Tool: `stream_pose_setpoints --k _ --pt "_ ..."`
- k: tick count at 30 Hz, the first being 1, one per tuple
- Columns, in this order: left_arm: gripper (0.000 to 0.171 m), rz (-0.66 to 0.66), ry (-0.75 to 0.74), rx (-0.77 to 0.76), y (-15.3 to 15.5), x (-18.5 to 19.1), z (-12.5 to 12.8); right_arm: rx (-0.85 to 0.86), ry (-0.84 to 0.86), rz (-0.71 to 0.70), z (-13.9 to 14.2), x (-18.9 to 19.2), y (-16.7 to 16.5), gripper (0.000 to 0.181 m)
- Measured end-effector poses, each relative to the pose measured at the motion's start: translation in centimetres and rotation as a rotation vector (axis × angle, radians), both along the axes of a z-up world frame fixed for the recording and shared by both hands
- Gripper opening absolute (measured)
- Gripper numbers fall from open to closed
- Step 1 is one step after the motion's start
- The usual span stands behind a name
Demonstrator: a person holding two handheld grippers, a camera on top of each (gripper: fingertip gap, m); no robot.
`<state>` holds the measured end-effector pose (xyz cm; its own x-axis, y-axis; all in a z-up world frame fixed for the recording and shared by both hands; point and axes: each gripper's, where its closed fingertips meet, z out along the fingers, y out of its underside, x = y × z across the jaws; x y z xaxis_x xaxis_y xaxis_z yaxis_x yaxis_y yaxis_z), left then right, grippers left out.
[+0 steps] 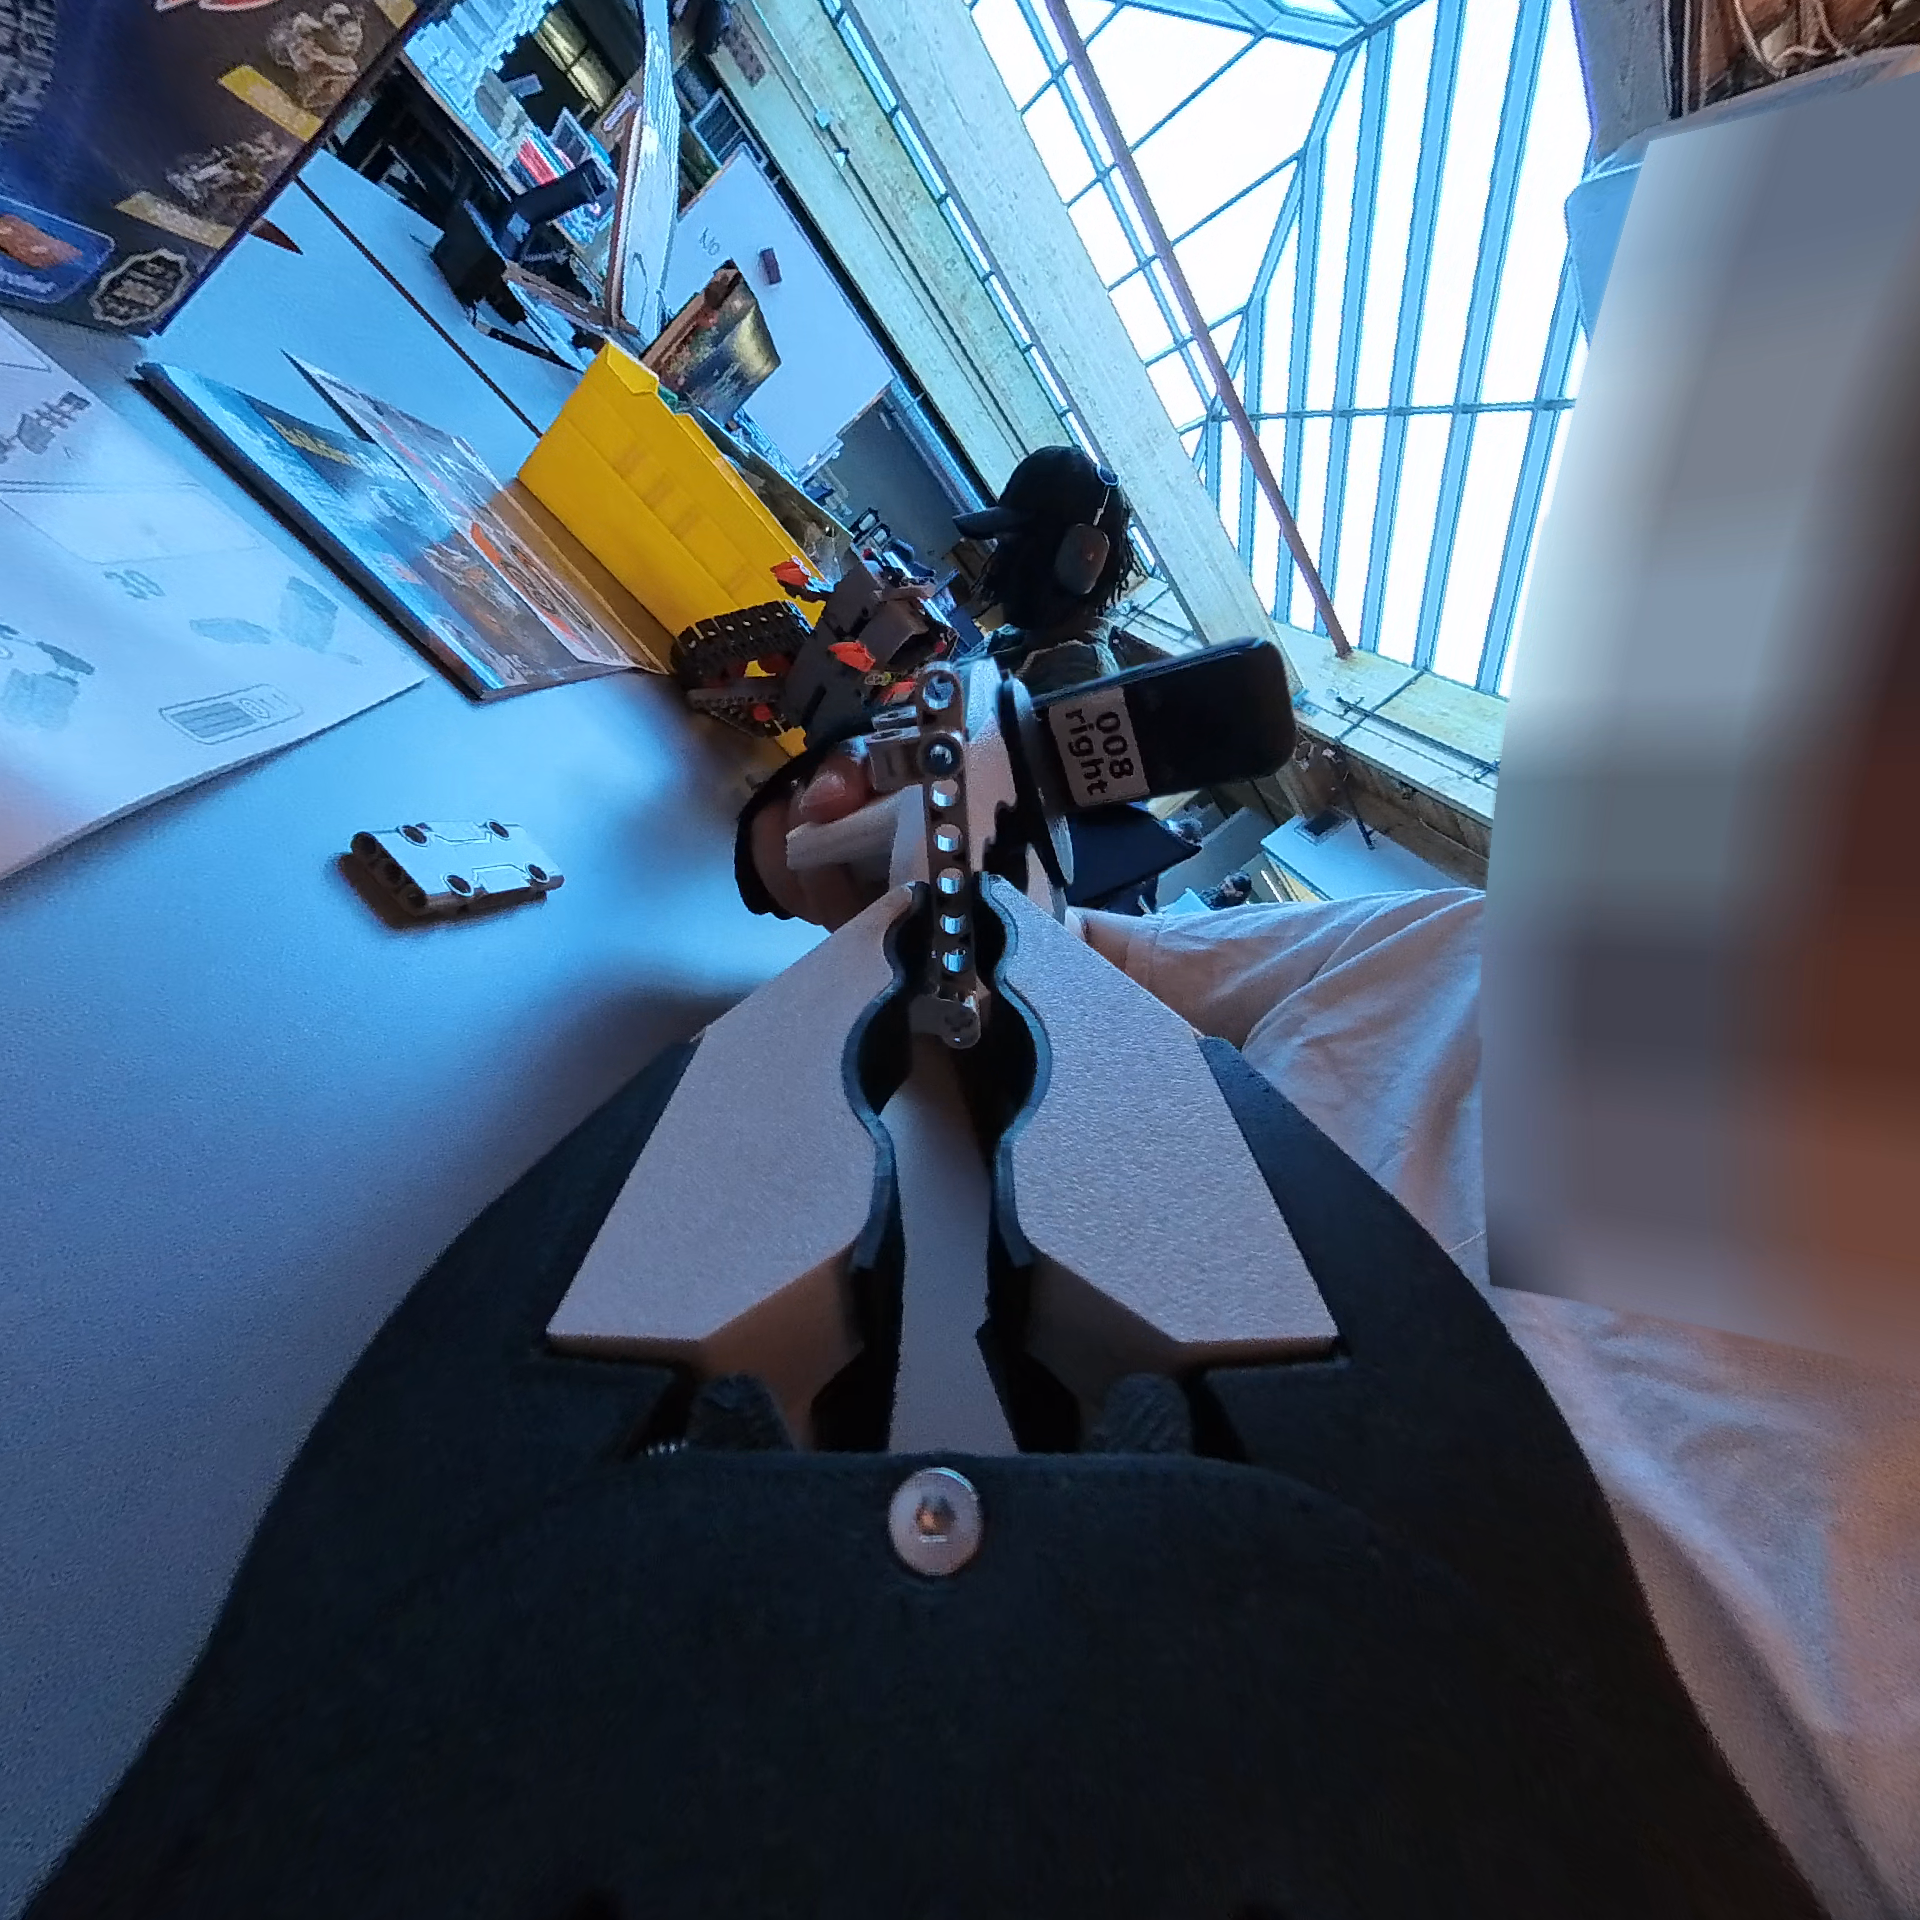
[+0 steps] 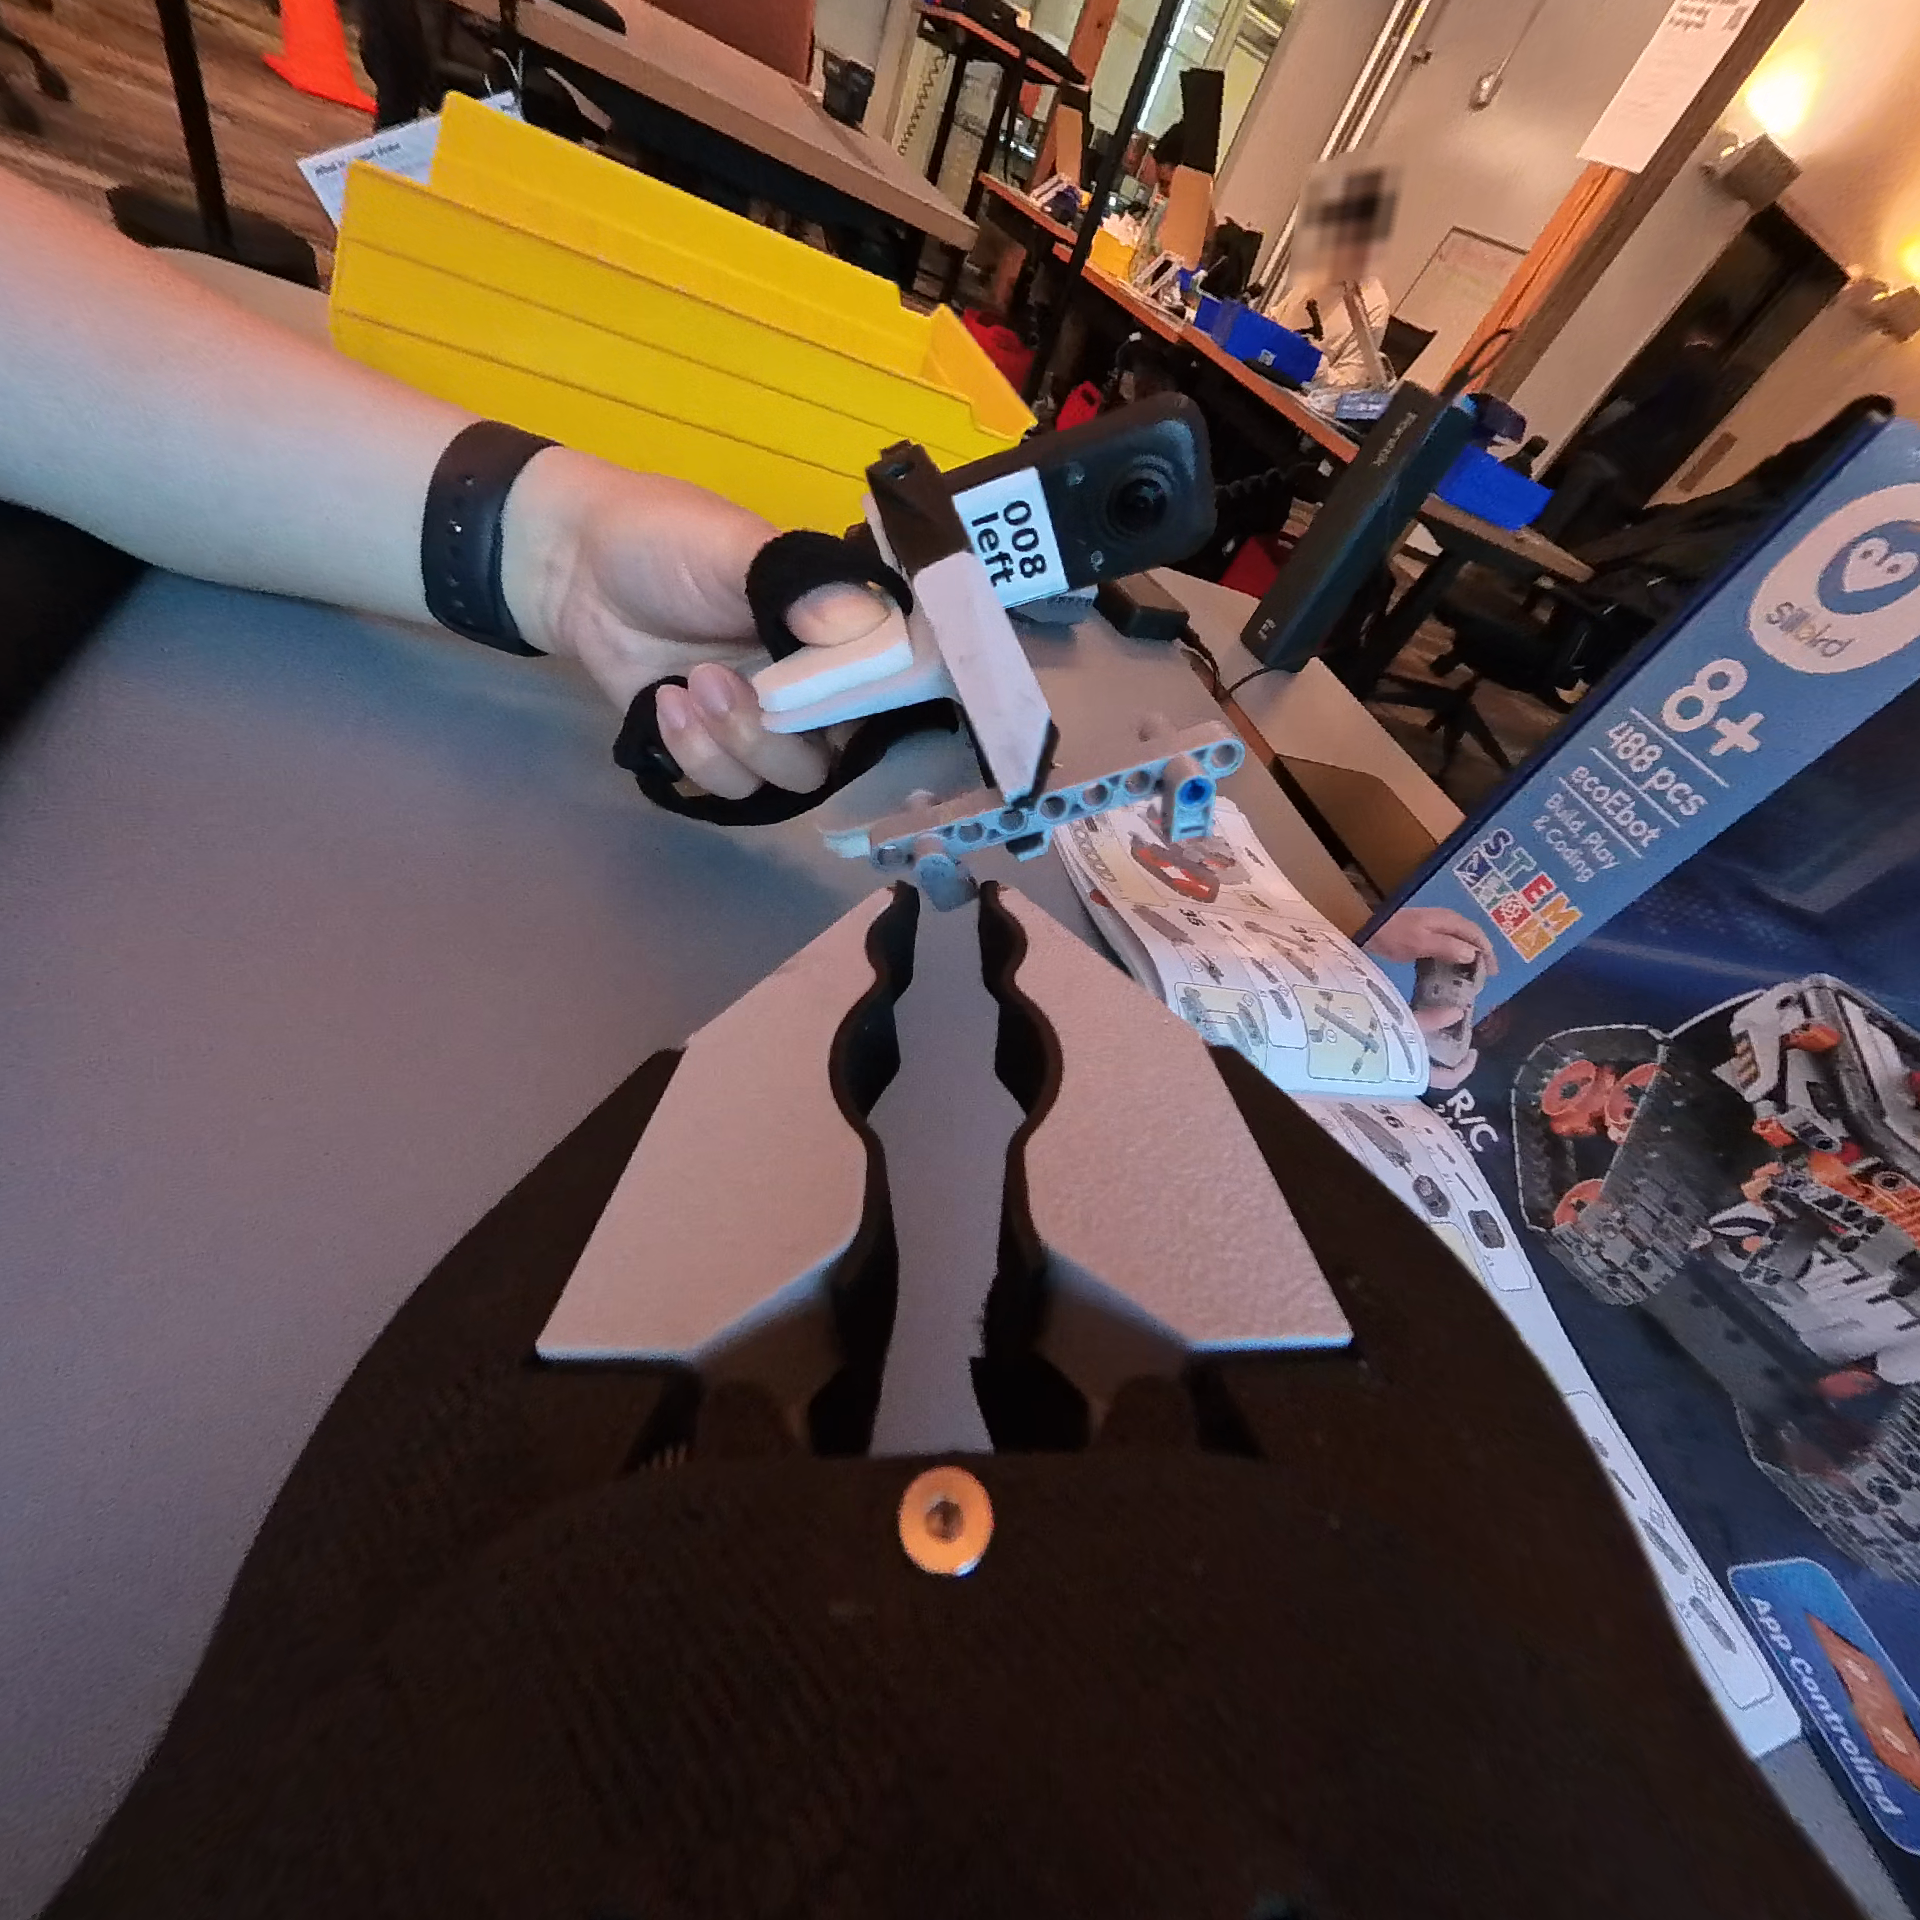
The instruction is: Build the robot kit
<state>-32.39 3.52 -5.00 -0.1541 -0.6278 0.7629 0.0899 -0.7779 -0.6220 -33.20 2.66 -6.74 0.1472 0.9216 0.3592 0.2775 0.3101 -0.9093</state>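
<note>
My left gripper (image 1: 951, 904) is shut on a long grey perforated beam (image 1: 948, 831) and holds it in the air above the grey table (image 1: 312, 1143). In the right wrist view the left gripper (image 2: 1023, 781) clamps the same beam (image 2: 1081, 798) near its middle. A blue pin (image 2: 1192, 798) sticks out near one end. My right gripper (image 2: 945, 896) is closed around a small grey connector (image 2: 940, 881) fitted at the beam's other end. The right gripper also shows in the left wrist view (image 1: 914, 750), at the beam's far end.
A flat grey panel piece (image 1: 452, 868) lies on the table. A yellow bin (image 2: 644, 312) and a tracked model (image 1: 800, 655) stand behind. An open instruction booklet (image 2: 1247, 966) and the kit's blue box (image 2: 1714, 1039) lie to the right. A person with headphones (image 1: 1060, 540) sits far back. My left and right fingertips are right by each other.
</note>
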Motion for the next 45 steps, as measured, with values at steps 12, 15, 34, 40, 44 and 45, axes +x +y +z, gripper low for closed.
stream_pose_setpoints --k 12,15,34,40,44,45 --pt "0.004 -0.015 0.003 -0.063 0.1 0.2 -0.5 0.076 -0.015 -0.016 0.0 0.1 -0.1 0.014" --pt "0.004 -0.021 0.014 -0.08 0.0 0.3 -0.9 0.112 -0.021 0.001 0.1 0.0 -0.5 0.01" --pt "0.004 -0.06 -0.039 -0.145 -0.2 0.3 -0.6 0.013 -0.008 0.04 0.0 0.2 -0.7 0.007" --pt "0.004 -0.048 -0.017 -0.146 -0.1 0.4 -0.9 -0.003 -0.028 0.034 -0.4 0.2 -0.6 0.007" --pt "0.005 -0.037 -0.011 -0.153 0.1 0.4 -1.1 -0.01 -0.028 0.03 -0.6 0.3 -0.4 0.007" --pt "0.005 -0.031 -0.004 -0.159 0.2 0.4 -1.2 -0.021 -0.029 0.031 -0.7 0.3 -0.3 0.007"
